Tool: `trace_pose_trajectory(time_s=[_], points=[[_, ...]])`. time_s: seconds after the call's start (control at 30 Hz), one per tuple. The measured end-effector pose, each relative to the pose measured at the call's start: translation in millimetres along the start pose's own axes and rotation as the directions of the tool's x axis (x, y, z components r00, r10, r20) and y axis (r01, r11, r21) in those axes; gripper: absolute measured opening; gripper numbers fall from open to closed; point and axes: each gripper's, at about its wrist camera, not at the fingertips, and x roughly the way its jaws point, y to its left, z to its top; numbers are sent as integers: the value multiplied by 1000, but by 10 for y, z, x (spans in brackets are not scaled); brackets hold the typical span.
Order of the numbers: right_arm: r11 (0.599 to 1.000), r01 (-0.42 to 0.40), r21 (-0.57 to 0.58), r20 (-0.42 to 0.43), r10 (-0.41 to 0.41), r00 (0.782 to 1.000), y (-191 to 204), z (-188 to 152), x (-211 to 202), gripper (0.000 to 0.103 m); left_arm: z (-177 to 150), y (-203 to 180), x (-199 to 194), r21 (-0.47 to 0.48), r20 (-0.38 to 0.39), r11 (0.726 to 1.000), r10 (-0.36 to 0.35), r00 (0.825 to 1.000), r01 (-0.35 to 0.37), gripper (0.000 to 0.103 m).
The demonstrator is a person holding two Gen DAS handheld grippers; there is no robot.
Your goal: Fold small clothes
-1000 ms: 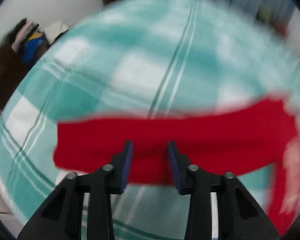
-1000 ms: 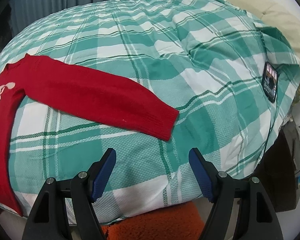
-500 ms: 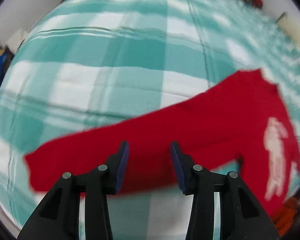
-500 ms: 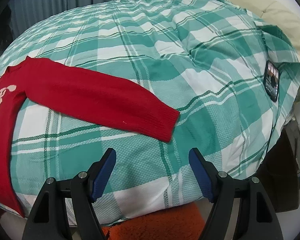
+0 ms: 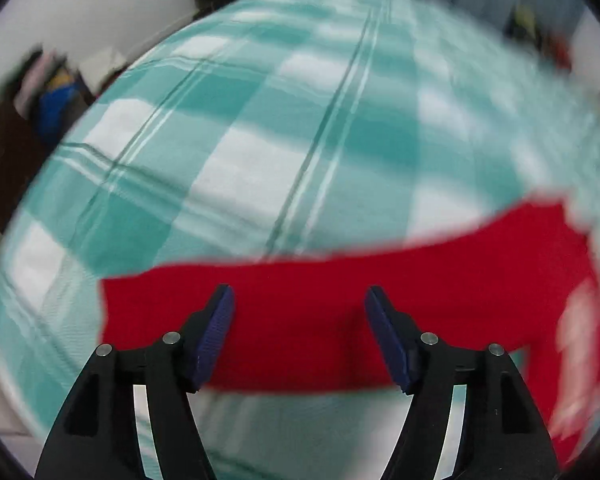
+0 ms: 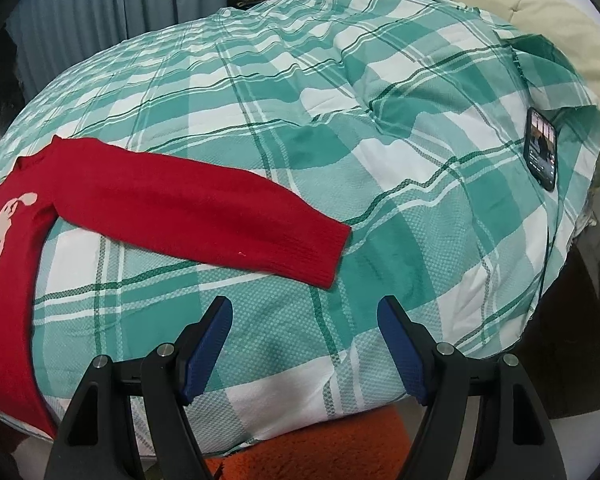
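On plaid bedspread: red sweater, phone well apart; left gripper, right gripper spread, empty.

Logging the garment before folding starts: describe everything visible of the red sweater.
The red sweater looks like a small soft knit with a ribbed cuff and a pale printed figure on the chest. It lies flat and unfolded on the green plaid bedcover, sleeves spread sideways. Its other sleeve lies beyond the open left hand-held gripper. Nothing grips it.
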Motion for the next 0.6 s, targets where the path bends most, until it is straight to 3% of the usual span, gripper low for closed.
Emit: trace_pose_trajectory(time_s=[0.03,0.07,0.1,0.17,0.23,0.3,0.37,0.43,0.47,0.53,0.57,0.6], points=[[1000,2,-3,4,-2,1000,5,-7,-8,75,-135,109,207,15,-86,992,125,988,-125,65],[1000,3,-5,8,-3,1000,8,-8,-17,75,-245,272,308,-21,-116,988,147,982,-150,66],[1000,3,-5,13,-3,1000,5,-15,-29,75,-323,447,239,-97,-85,987,116,990,-125,67],[1000,5,1,22,-5,1000,-16,-34,-56,75,-366,662,95,-197,-112,961,176,978,-196,66],[1000,0,10,26,0,1000,-38,-26,-57,75,-333,651,-100,-233,-63,964,120,991,-131,63],[1000,-9,19,18,8,1000,-40,-5,-32,75,-232,418,-254,-183,2,983,26,1000,-25,65],[1000,-7,9,15,7,1000,-6,6,-23,75,-66,7,-318,-111,37,991,-69,997,73,69],[1000,6,-15,23,-6,1000,49,-2,-44,75,-7,-325,-262,-72,24,991,-109,994,111,78],[1000,11,-23,30,-10,1000,66,-9,-60,75,-2,-472,-199,-58,1,992,-109,994,109,78],[1000,15,-27,44,-14,999,78,-13,-92,75,6,-725,129,-38,-79,999,-33,996,30,79],[1000,14,-22,48,-13,999,69,-13,-101,75,-15,-757,263,-30,-103,999,19,995,-22,82],[1000,12,-16,51,-11,999,53,-14,-108,75,-31,-714,310,-43,-85,998,52,995,-56,94]])
